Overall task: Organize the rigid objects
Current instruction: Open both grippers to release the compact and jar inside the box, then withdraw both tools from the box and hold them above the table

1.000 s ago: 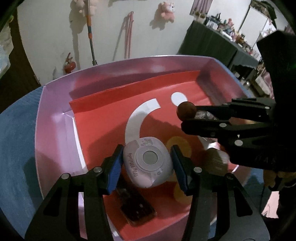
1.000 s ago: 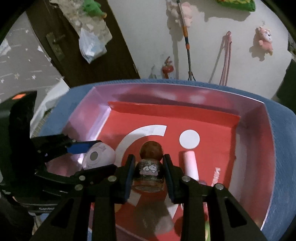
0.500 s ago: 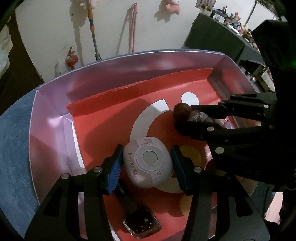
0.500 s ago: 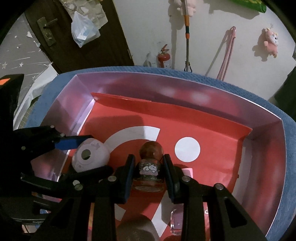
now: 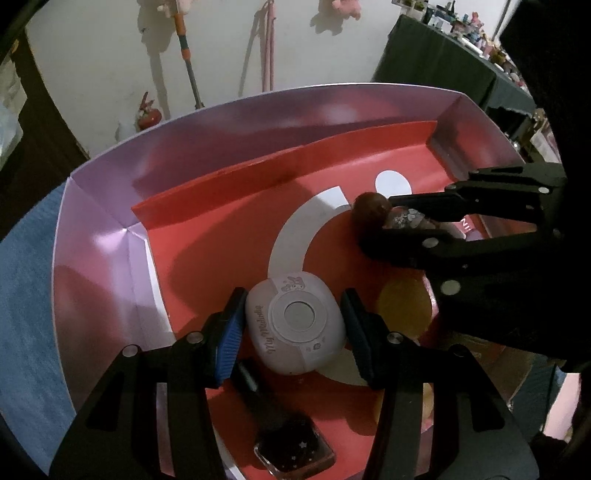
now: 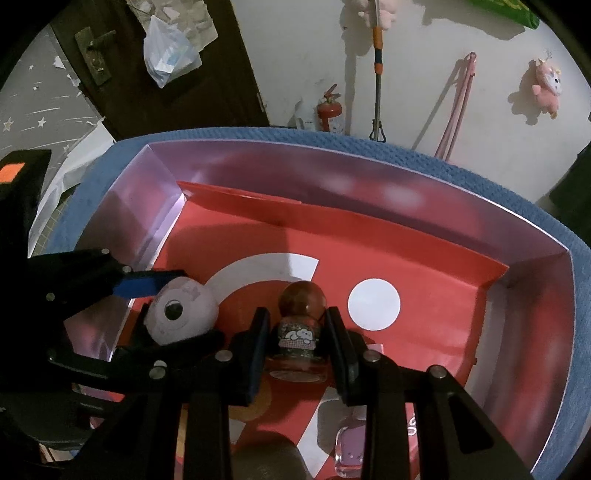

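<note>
left view only: dark flat case (image 5: 295,448) lying below pink gadget (image 5: 295,325)
left claw (image 5: 291,325): pinching pink gadget
right claw (image 6: 297,332): gripping small bottle (image 6: 297,332)

— Can you make out that dark flat thing (image 5: 295,448) lying under the left gripper (image 5: 293,323)?

— Only half of it. The bottom edge of the left wrist view cuts it off, and a black finger covers its near end.

— And the small clear bottle (image 6: 349,452) down by the right gripper (image 6: 297,334)?

— Its lower part runs out of the right wrist view, and a finger hides one side. The round dark lump (image 6: 267,458) beside it is blurred; I can't tell what it is.

— The shelf clutter (image 5: 476,31) far back?

— Too small to name.
</note>
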{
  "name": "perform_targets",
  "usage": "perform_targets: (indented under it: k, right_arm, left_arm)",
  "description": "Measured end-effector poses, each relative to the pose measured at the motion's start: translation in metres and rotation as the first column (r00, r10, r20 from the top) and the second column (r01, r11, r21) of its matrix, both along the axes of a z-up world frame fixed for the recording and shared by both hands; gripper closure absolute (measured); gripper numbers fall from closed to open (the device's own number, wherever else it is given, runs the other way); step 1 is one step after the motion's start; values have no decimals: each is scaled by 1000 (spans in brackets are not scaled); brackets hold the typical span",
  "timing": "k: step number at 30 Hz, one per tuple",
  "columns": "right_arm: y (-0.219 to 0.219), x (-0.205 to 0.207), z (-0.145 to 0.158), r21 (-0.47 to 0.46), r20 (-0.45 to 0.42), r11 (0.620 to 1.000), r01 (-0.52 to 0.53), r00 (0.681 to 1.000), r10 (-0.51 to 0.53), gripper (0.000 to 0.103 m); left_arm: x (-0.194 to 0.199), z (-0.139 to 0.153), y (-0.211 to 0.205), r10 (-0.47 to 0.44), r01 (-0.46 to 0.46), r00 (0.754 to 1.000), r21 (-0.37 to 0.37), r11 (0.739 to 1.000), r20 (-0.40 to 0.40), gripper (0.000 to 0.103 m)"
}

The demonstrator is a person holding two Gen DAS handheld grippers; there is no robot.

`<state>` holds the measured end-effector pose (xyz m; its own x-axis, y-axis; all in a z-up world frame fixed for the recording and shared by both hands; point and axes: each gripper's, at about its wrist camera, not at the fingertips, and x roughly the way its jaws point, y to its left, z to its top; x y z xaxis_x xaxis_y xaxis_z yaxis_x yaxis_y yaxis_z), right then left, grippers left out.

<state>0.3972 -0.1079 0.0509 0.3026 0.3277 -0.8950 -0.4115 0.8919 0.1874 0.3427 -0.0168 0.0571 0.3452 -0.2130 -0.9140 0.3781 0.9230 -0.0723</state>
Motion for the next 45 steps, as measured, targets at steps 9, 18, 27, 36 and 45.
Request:
perform_targets:
  k: [9,18,27,36,45]
  right_arm:
    - [4,0,-5,-17,1,1000,-18,1000,18,70]
    - [3,1,-6,-6,-3,1000,-15,1000,15,68]
    - [1,-1,-5,-12,1,1000,-17,1000,17,58]
    - [-5,-4,5,-1,9,1000,6,1000,-6,52]
    - [-32,-30,52,48,87,997,60,994,-64,35]
  left_arm:
    - [0,-1,-4,-7,7,1000,15,1000,8,53]
    - [-1,-2,-4,-3,3,1000,18,1000,12,53]
    - [-1,1,-3,5,-6,1000,13,1000,18,43]
    - [-7,14,2,23,-22,999,-7,1000,44,43]
    - [-52,56,15,73,-60,984,-82,995,164,32]
